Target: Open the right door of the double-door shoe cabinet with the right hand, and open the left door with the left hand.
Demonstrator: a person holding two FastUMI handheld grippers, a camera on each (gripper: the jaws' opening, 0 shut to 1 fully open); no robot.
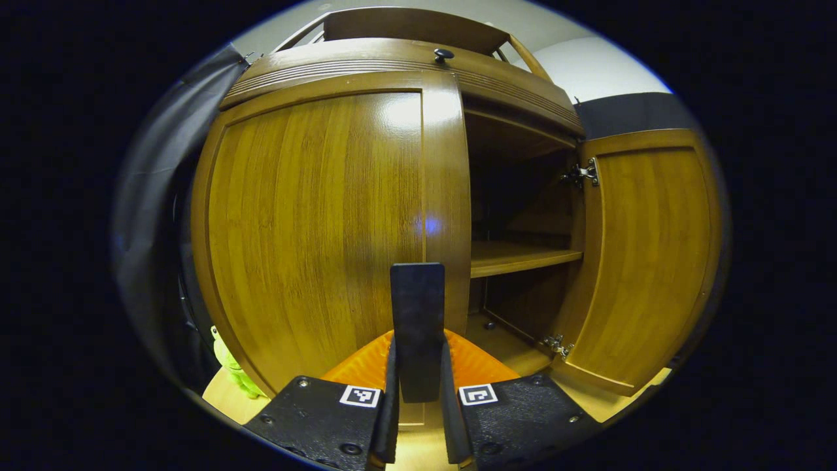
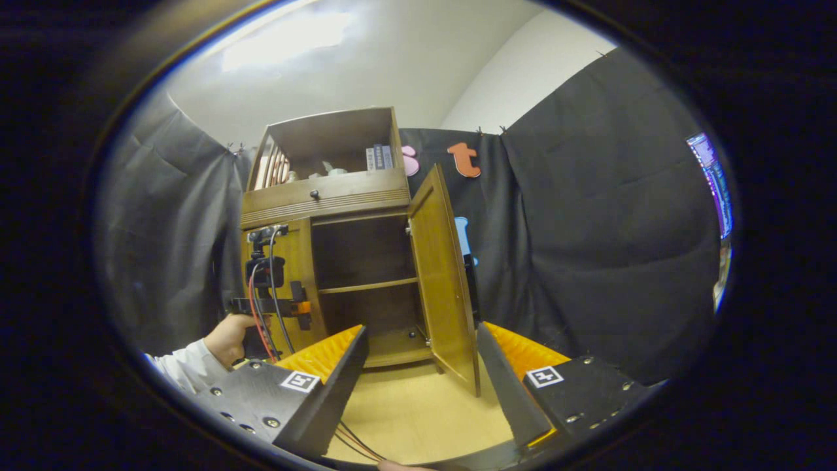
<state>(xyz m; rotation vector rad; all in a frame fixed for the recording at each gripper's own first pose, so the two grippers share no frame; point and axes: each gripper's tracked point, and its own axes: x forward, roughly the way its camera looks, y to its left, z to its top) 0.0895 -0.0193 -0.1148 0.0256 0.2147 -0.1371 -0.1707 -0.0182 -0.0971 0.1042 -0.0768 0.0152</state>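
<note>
The cabinet [image 2: 340, 261] is standing against the booth wall. Its right door [image 2: 444, 275] is swinging wide open, baring a shelf [image 1: 523, 258]; its left door [image 1: 320, 222] is sitting closed. The left hand-held gripper [image 1: 418, 392] is pinching a dark handle [image 1: 417, 314] at that door's edge. The right hand-held gripper [image 2: 422, 386] is hanging back, fingers spread, gripping nothing.

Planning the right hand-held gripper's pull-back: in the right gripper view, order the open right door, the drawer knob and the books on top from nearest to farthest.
1. Right door, open, just ahead.
2. Drawer knob, upper left.
3. Books, top shelf, rearmost.
</note>
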